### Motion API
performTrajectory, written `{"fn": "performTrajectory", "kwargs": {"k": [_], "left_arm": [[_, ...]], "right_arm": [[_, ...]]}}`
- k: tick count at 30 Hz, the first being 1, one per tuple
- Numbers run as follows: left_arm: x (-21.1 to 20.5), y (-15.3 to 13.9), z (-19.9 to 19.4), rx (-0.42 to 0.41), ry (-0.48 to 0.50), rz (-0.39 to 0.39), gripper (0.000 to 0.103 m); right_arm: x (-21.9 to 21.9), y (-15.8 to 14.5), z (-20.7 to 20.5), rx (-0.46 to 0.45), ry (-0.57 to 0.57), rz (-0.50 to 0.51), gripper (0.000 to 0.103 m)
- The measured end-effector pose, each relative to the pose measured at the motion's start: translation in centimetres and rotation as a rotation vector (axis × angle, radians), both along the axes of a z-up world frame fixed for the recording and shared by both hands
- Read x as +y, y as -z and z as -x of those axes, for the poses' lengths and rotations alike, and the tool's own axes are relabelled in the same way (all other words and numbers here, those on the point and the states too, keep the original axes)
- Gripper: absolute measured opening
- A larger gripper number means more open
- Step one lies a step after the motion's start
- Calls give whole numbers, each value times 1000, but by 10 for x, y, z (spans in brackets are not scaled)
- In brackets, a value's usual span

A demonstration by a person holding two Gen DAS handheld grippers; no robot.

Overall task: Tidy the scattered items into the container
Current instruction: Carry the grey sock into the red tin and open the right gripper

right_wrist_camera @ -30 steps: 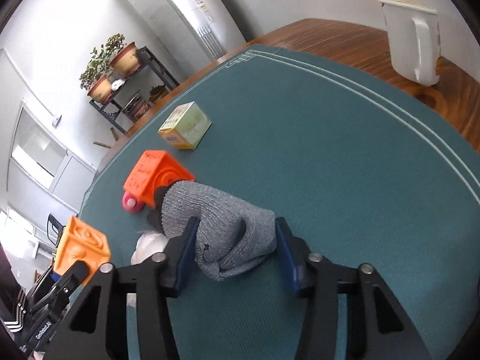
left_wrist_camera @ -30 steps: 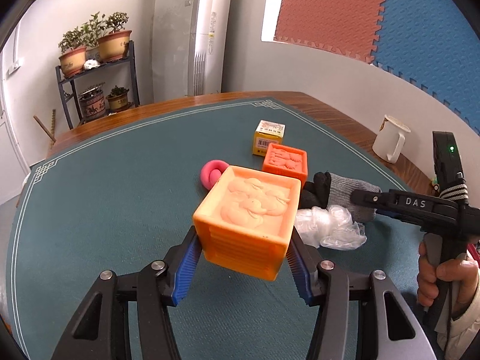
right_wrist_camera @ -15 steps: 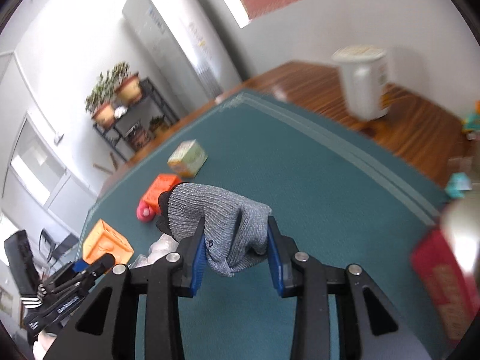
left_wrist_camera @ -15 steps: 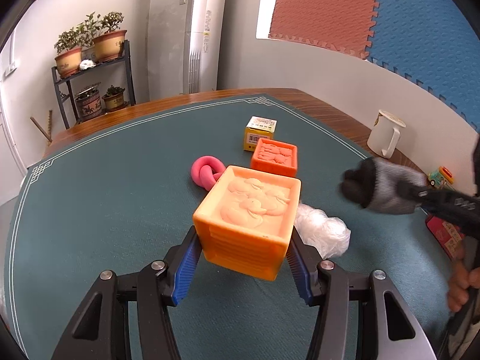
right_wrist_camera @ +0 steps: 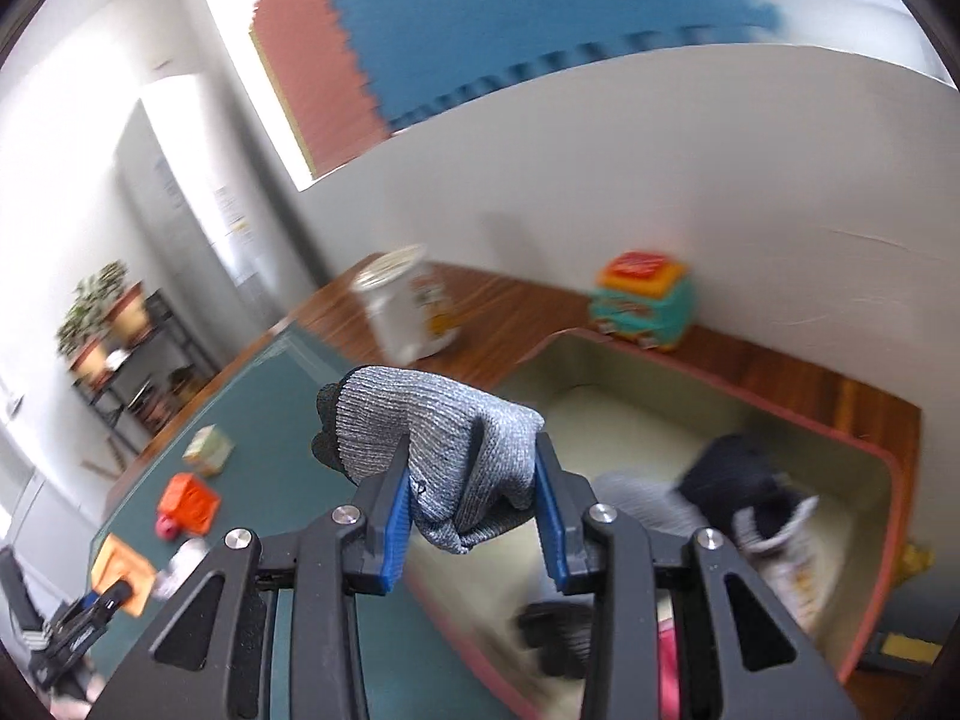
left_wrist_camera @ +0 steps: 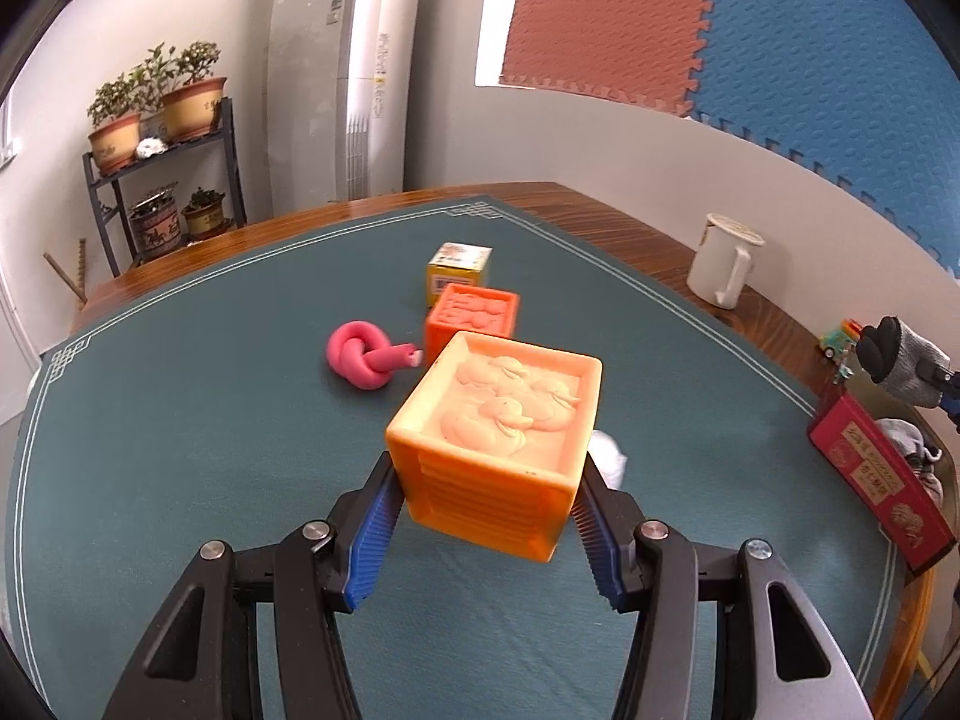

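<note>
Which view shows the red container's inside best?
The right wrist view: the red container lies open below the gripped grey glove, clothes visible inside. The left wrist view shows only its outer red wall at the frame's edge.

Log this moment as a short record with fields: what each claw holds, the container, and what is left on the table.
left claw: shut on the large orange block, lifted off the mat
right claw: shut on the grey glove, at the container's edge
container: red-rimmed box, clothing already inside
on the table: small orange block, yellow carton, pink knotted toy, white crumpled plastic
off the mat: white mug
</note>
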State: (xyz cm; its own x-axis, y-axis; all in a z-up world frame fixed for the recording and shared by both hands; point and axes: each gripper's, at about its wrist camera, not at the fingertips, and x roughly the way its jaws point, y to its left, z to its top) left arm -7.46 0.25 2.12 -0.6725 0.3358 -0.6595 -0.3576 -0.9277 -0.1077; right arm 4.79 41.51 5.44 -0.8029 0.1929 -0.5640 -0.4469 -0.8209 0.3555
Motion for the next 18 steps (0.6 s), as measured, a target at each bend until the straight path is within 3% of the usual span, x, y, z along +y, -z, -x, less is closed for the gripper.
{"fn": "performTrajectory", "kwargs": {"k": [8, 12, 14, 18], "left_arm": [[18, -18, -20, 11, 33, -6, 57], [28, -26, -25, 14, 44, -7, 57], [35, -29, -28, 17, 55, -2, 57], [58, -35, -35, 20, 88, 3, 57]], "right_arm": [[39, 13, 7, -48, 87, -8, 40], [57, 26, 10, -88, 128, 38, 55], [65, 27, 3, -64, 126, 88, 57], [63, 14, -15, -22, 126, 51, 58]]}}
